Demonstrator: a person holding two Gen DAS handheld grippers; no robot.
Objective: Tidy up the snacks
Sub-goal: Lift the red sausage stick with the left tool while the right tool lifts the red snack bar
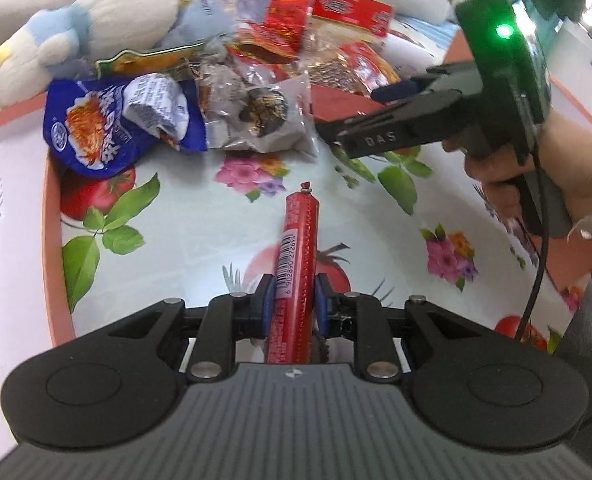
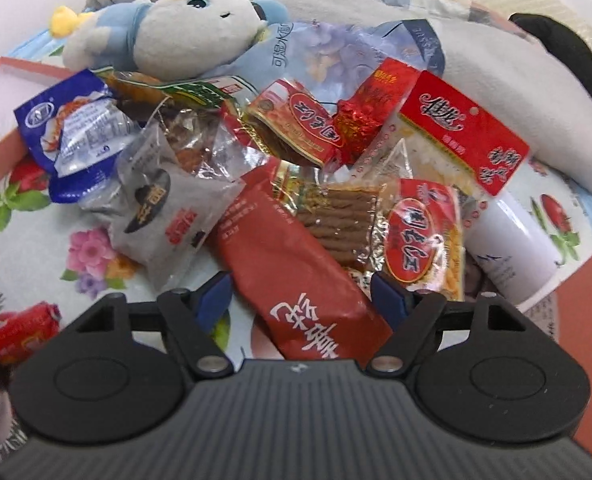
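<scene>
So the left gripper [image 1: 293,304] is clamped on a red sausage stick [image 1: 296,248], pads squeezing it near the back end so most of it pokes forward over the floral tray [image 1: 183,232]. Gripping it low like that leaves the tip free, which I'd guess makes it easier to lay down flat in the bare part of the tray, away from the mess.

The right gripper [image 2: 302,300] is wide open, jaws straddling a dark red packet [image 2: 291,264] at the near edge of the snack pile [image 2: 296,152]. The pads aren't touching it yet, looks like it's lining up for a grab across the narrow width.

Rest of the snacks sit heaped at the far end of the tray: a blue packet [image 1: 107,128], a grey bag [image 2: 167,216], a bunch of red and clear ones. A plush toy [image 2: 183,28] leans on the pile from behind, and a white bottle [image 2: 512,240] lies on its right.

Pretty early in the sorting, I reckon.
</scene>
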